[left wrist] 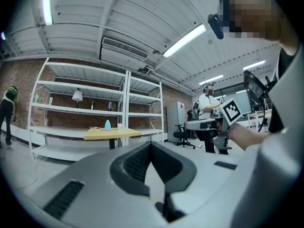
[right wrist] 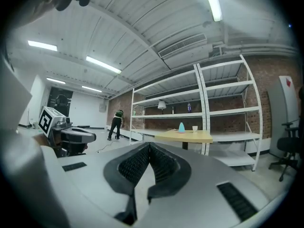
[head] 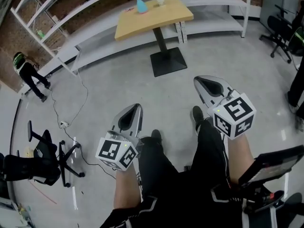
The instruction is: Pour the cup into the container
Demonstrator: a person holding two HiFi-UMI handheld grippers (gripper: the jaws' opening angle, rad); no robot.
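A light wooden table (head: 154,15) stands far ahead on a black pedestal. On it are a pale blue, cone-shaped container (head: 141,6) and a small white cup (head: 160,0). The left gripper view shows the same container (left wrist: 108,125) and table (left wrist: 112,133) small in the distance. So does the right gripper view, with the container (right wrist: 181,127) left of the cup (right wrist: 194,128). My left gripper (head: 135,107) and right gripper (head: 199,81) are held out level over the floor, well short of the table. Both are shut and hold nothing, as their own views confirm for the left gripper (left wrist: 151,144) and the right gripper (right wrist: 149,145).
White metal shelving (head: 71,27) runs behind the table along a brick wall. A person in a green helmet (head: 28,72) stands at the left by a floor cable (head: 66,113). Office chairs (head: 47,160) stand at the left and far right (head: 280,30). Another person (left wrist: 207,103) stands at the right.
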